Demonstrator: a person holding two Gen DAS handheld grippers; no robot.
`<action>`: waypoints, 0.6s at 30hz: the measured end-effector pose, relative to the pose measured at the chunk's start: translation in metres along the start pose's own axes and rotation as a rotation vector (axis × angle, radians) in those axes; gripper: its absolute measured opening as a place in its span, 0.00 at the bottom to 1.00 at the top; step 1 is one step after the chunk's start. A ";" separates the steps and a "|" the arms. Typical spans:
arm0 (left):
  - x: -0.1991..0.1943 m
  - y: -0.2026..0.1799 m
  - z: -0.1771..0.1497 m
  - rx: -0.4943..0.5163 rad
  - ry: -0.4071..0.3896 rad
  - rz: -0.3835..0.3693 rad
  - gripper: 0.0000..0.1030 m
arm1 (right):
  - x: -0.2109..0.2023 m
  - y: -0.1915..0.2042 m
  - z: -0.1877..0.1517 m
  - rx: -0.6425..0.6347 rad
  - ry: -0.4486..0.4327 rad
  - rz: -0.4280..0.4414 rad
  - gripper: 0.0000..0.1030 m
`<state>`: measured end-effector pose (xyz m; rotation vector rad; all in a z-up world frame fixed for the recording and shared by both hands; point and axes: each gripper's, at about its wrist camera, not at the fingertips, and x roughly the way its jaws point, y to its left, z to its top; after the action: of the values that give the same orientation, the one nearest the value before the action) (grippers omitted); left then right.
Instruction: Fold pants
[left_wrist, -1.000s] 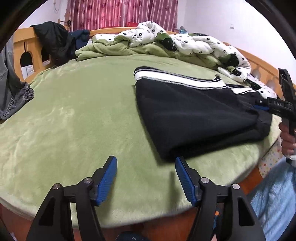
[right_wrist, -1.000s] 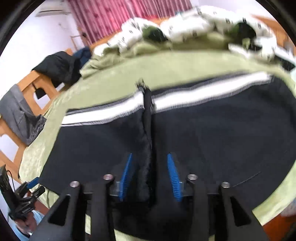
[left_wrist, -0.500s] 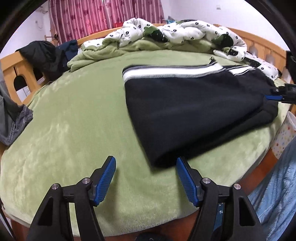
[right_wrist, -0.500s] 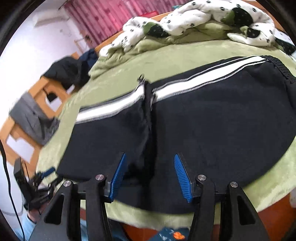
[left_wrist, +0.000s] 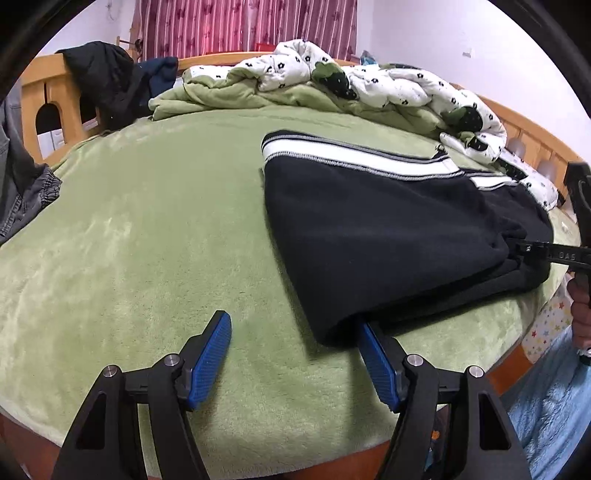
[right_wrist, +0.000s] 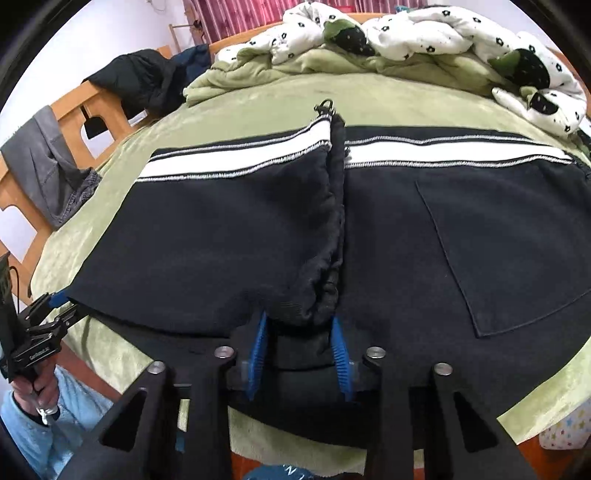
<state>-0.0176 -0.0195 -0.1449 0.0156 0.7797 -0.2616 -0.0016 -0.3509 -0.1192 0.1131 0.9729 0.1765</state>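
Observation:
Black pants with a white side stripe lie folded on the green bed blanket; in the right wrist view the pants fill the middle. My left gripper is open at the near left corner of the pants, its right finger tucked under the fabric edge. It shows at the left of the right wrist view. My right gripper is partly closed around the bunched cuff edge of the pants. It reaches into the fabric at the right of the left wrist view.
A crumpled white and green duvet lies at the back of the bed. Dark clothes hang on the wooden bed frame at the left, with grey pants beside them. The bed's front edge is right below both grippers.
My right gripper has moved forward onto the cuff and narrowed its jaws around it. My left gripper has slid its right finger under the pants' corner.

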 end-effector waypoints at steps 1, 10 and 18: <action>-0.004 -0.001 0.001 -0.006 -0.009 -0.032 0.64 | -0.002 -0.001 0.000 0.012 -0.005 0.007 0.27; 0.007 -0.016 0.003 0.046 0.014 0.007 0.64 | -0.004 -0.005 0.002 0.062 -0.023 0.039 0.26; 0.021 -0.009 0.003 -0.031 -0.037 0.039 0.67 | -0.016 -0.008 0.000 0.098 -0.097 0.064 0.18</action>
<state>-0.0035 -0.0334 -0.1563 -0.0033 0.7454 -0.2125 -0.0098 -0.3618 -0.1073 0.2407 0.8821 0.1811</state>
